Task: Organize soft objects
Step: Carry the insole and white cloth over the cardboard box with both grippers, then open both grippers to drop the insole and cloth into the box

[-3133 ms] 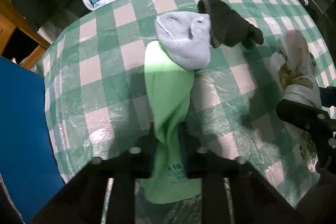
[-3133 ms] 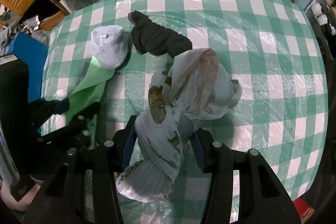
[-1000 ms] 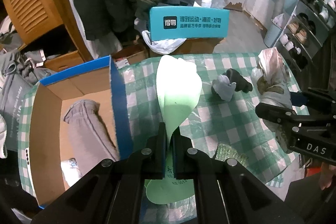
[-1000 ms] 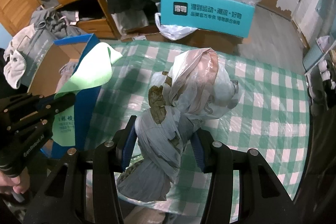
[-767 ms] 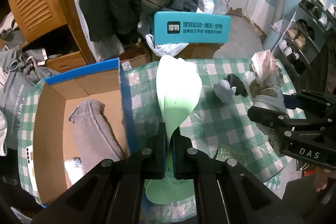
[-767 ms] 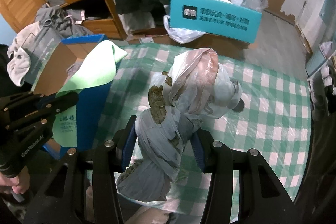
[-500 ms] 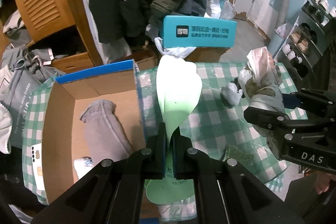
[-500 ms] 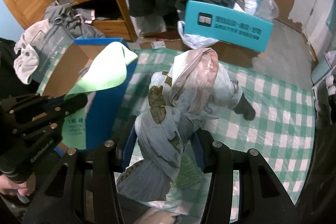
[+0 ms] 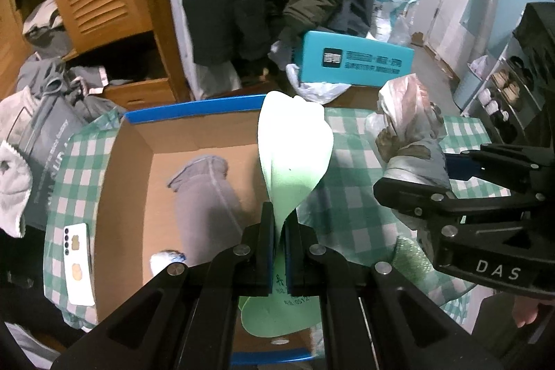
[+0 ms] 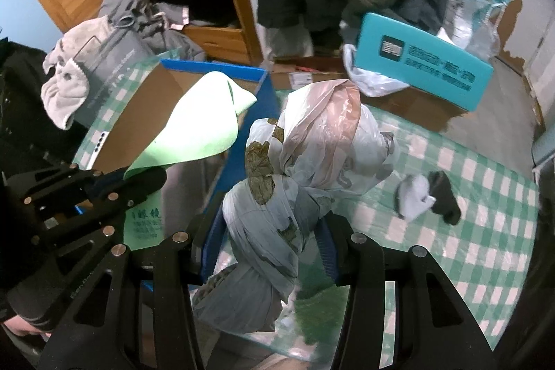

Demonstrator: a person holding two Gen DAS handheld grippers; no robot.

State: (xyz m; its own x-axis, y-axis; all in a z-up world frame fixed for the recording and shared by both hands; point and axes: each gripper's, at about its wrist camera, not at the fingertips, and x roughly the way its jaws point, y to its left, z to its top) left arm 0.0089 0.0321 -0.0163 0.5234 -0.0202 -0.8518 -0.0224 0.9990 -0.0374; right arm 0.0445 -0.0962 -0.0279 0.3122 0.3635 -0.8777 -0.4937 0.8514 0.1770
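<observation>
Cloth of light green colour (image 9: 293, 155) is clamped between the closed fingers of the left gripper (image 9: 277, 231) and stands up over the right wall of the cardboard box (image 9: 128, 162). Inside the box lies a grey garment (image 9: 204, 196). The right gripper (image 10: 267, 231) is clamped on a knotted plastic bag bundle (image 10: 305, 162), held above the checkered bench (image 10: 485, 231). On the far right of the bench, a white sock (image 10: 414, 196) touches a black sock (image 10: 445, 196).
</observation>
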